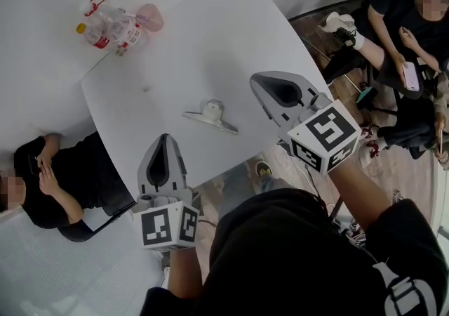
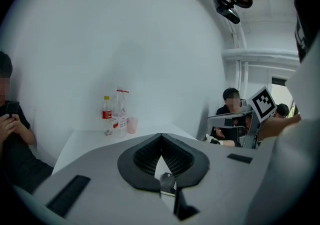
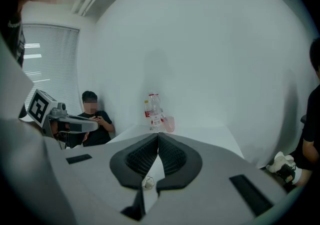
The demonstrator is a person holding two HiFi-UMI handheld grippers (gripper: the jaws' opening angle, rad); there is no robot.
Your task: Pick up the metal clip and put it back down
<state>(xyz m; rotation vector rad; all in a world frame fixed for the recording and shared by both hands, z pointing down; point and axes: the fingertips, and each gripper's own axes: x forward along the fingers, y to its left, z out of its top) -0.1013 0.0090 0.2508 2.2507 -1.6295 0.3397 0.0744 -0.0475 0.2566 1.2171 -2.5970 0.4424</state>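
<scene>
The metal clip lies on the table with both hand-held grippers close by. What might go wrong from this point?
1. The left hand-held gripper and the right hand-held gripper both have their jaws together. If either reaches the metal clip like that, it would likely shove the clip rather than grasp it.
2. The clip lies low on the smooth white table, so a shallow pinch may skid it toward the near edge.
</scene>
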